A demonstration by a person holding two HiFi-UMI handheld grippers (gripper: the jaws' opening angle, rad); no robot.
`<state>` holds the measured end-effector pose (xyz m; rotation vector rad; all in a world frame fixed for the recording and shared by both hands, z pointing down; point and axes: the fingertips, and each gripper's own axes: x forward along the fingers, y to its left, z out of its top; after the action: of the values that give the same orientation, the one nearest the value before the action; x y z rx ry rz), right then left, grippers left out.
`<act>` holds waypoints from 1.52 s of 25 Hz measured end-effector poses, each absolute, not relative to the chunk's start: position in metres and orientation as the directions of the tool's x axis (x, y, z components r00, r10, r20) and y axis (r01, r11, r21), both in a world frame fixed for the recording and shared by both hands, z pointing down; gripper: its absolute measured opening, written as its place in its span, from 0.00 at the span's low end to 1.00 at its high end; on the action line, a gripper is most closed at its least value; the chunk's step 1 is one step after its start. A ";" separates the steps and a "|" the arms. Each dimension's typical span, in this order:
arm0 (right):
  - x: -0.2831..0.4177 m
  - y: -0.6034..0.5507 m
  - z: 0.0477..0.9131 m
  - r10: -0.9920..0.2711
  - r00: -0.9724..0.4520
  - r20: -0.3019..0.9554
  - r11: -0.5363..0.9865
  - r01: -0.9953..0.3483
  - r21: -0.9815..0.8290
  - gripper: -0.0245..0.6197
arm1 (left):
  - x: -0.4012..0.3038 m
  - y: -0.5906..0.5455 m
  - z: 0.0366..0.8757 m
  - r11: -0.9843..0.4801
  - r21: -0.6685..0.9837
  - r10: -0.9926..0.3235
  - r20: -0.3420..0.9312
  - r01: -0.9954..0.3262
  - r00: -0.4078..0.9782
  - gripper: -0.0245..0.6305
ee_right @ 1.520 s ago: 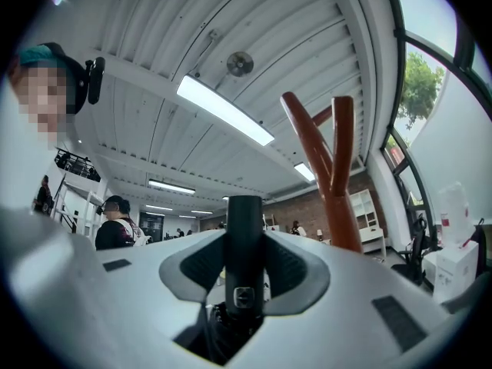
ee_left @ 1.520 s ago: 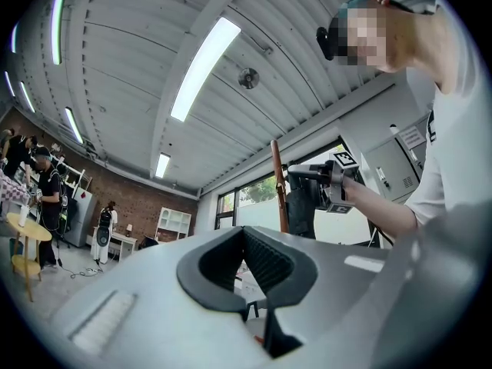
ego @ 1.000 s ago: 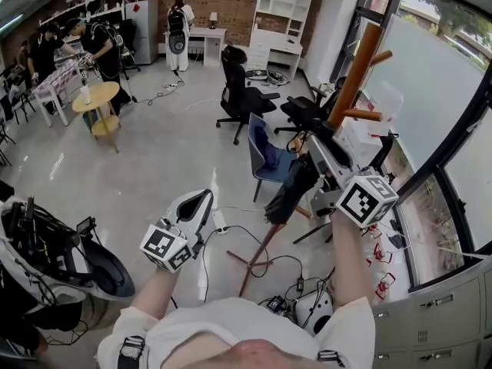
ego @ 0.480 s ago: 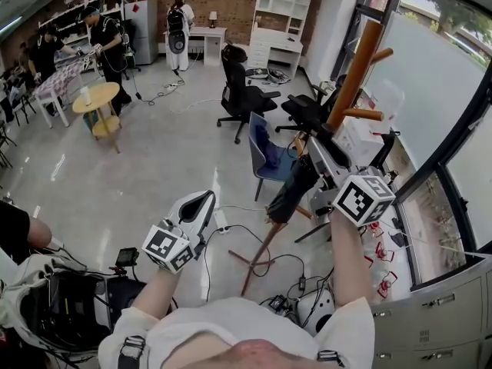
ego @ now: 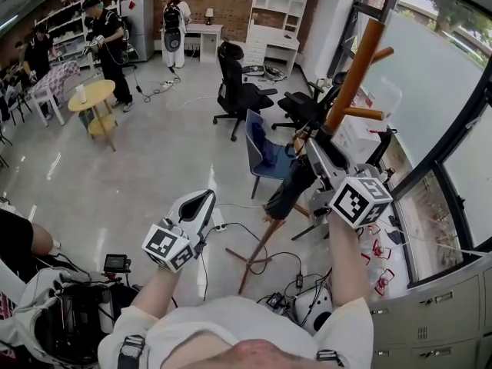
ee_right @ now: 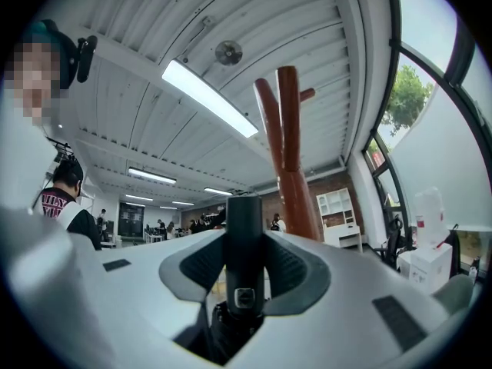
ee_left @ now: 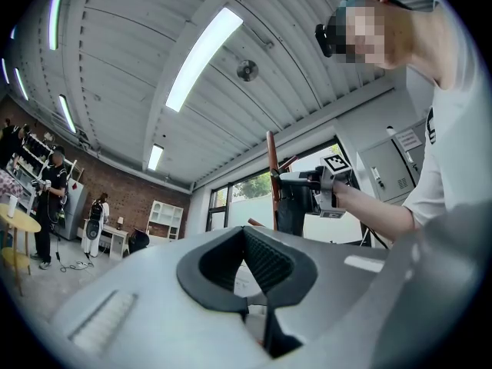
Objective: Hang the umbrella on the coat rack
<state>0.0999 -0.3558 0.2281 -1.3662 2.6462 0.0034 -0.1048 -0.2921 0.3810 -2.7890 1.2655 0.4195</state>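
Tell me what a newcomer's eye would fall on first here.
The tall brown wooden coat rack by the window at the upper right stands out first. Just below it, the right claw is shut on the handle of a folded black umbrella, held up close to the post. The left claw is shut and empty, lower down at the left.

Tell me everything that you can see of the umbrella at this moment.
The umbrella is black and folded shut. Its handle is a smooth straight cylinder, plastic by its look, with a small square button low on it; it stands between the jaws of the right gripper, whose ribbed pads press on both sides. In the head view its dark cloth hangs limp below the gripper, close to the reddish wooden coat rack, not yet on a peg.
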 end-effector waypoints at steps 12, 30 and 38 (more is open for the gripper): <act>0.099 -0.355 0.227 -0.815 -0.561 -0.144 0.575 -0.815 -0.077 0.28 | -0.066 -0.290 0.326 -0.750 -0.050 -0.609 -0.337 -0.660 0.718 0.05; 0.099 -0.356 0.231 -0.809 -0.573 -0.129 0.584 -0.809 -0.073 0.28 | -0.013 -0.317 0.241 -0.859 -0.065 -0.462 -0.327 -0.508 0.824 0.12; 0.098 -0.356 0.230 -0.809 -0.575 -0.127 0.585 -0.808 -0.070 0.28 | 0.018 -0.335 0.244 -0.891 -0.034 -0.426 -0.285 -0.453 0.859 0.14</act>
<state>0.0984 -0.3563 0.2304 -1.3681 2.6652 -0.0063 0.0184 -0.3345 0.2436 -2.9313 0.6955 0.4148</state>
